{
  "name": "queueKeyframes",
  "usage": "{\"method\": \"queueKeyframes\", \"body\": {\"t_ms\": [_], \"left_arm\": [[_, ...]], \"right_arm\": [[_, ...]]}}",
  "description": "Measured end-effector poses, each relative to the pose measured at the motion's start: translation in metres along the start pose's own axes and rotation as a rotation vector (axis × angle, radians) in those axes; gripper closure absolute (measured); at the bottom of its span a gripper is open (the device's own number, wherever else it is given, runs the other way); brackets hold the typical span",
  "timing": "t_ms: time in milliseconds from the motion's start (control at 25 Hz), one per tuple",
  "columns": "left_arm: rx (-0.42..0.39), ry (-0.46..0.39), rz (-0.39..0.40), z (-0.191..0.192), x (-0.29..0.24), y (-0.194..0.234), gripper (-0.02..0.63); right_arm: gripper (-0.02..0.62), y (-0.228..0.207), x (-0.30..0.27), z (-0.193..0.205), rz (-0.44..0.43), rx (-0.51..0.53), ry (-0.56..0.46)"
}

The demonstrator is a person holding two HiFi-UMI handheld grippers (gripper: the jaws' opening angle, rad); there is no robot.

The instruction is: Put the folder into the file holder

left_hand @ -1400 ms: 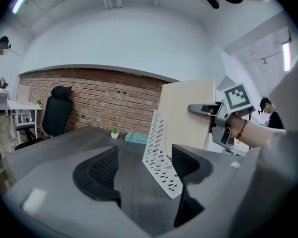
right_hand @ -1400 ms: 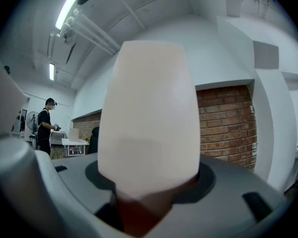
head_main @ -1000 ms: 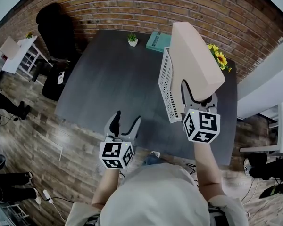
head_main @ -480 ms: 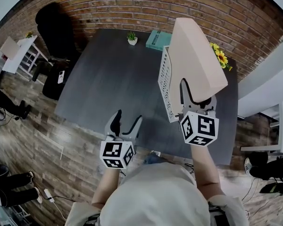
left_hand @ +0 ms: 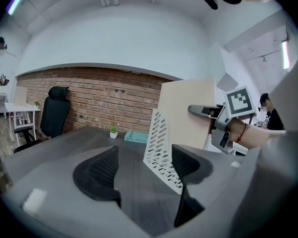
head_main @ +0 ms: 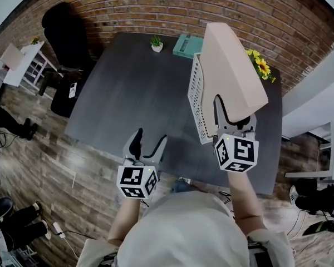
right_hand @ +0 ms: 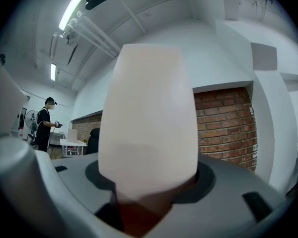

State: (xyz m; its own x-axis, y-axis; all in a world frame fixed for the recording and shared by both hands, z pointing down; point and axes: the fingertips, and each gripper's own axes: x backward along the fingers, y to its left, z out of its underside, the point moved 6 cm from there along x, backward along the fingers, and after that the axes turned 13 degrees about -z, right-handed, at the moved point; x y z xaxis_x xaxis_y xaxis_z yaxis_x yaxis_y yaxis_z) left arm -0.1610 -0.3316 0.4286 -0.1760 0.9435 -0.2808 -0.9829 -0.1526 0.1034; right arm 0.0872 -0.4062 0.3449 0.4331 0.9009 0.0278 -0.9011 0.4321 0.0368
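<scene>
A thick beige folder (head_main: 229, 65) stands upright in the air over the right part of the dark desk (head_main: 128, 93). My right gripper (head_main: 232, 114) is shut on its near lower end. In the right gripper view the folder (right_hand: 149, 118) fills the middle, rising from between the jaws of the right gripper (right_hand: 149, 185). The white perforated file holder (head_main: 197, 102) stands on the desk just left of the folder. My left gripper (head_main: 148, 144) hangs open and empty over the desk's near edge. The left gripper view shows the left gripper (left_hand: 144, 175), with the file holder (left_hand: 158, 143) and folder (left_hand: 186, 113) ahead.
At the desk's far edge stand a small potted plant (head_main: 156, 45), a teal book (head_main: 186, 46) and yellow sunflowers (head_main: 260, 67). A black office chair (head_main: 67, 32) and a white side table (head_main: 22, 60) stand to the left. A person (right_hand: 45, 123) stands far off.
The right gripper and the folder have shifted only slightly, staying above the file holder. The left gripper has hardly moved.
</scene>
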Motion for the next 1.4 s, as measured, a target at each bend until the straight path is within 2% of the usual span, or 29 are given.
{"method": "queueKeyframes", "body": {"t_ms": [400,920,1400], "left_arm": [[-0.005,0.021,-0.001,0.006,-0.003,0.000,0.276],[-0.012,0.040,0.006,0.011,-0.001,-0.006,0.276],[-0.018,0.037,0.017,0.017,0.027,-0.013,0.276]], "right_arm": [[0.313,0.003,0.004,0.042,-0.002,-0.024,0.001],[0.301,0.008,0.013,0.109,0.003,-0.006,0.091],[0.275,0.013,0.017,0.113,-0.006,0.002,0.152]]}}
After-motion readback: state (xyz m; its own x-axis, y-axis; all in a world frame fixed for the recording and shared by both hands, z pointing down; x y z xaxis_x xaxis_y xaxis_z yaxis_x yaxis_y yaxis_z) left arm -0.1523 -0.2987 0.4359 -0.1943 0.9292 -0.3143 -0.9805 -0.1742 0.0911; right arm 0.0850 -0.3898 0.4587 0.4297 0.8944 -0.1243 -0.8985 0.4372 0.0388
